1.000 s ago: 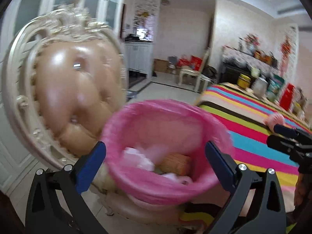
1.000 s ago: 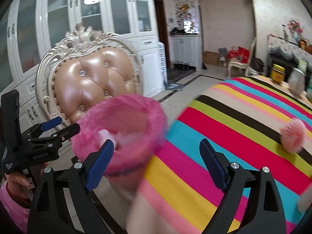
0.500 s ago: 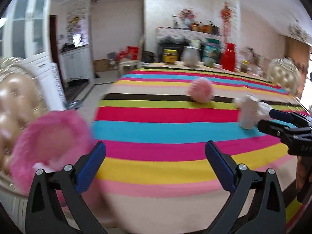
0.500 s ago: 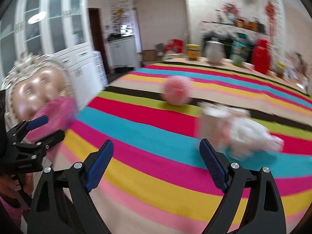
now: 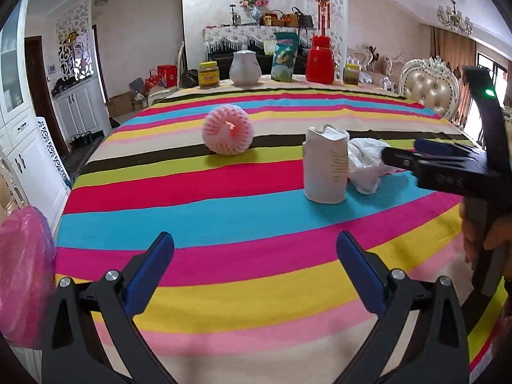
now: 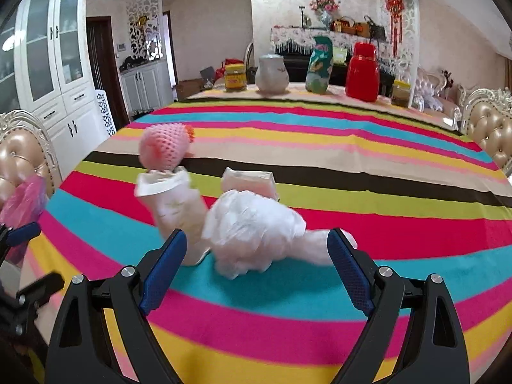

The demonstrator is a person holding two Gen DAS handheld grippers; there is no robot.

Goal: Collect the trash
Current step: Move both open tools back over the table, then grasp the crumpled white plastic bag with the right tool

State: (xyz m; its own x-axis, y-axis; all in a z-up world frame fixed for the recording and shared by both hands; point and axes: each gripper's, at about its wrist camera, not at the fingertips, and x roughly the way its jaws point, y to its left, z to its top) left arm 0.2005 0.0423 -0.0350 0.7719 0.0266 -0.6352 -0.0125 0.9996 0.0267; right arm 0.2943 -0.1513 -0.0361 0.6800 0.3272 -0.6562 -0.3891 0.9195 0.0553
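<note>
On the striped tablecloth (image 5: 224, 211) stand a white paper cup (image 5: 325, 164) (image 6: 177, 211), a crumpled white plastic bag (image 5: 364, 163) (image 6: 252, 227) and a pink foam fruit net (image 5: 228, 132) (image 6: 164, 151). A flat white packet (image 6: 248, 182) lies behind the bag. My left gripper (image 5: 254, 268) is open and empty over the table's near stripes. My right gripper (image 6: 256, 268) is open, with the plastic bag just ahead of its fingers, untouched. The pink-lined bin (image 5: 24, 275) (image 6: 24, 201) sits off the table's left edge.
Along the far table edge stand a yellow jar (image 5: 208, 75), a white teapot (image 5: 244, 68), a green bag (image 5: 284, 57), a red flask (image 5: 320, 60) and another jar (image 5: 352, 73). Padded chairs (image 5: 428, 88) (image 6: 19, 156) flank the table. White cabinets (image 6: 54, 64) line the left wall.
Both grippers swung right, away from the pink bin on the chair, and now face the table with the cup, bag and foam net. Both stayed open and empty.
</note>
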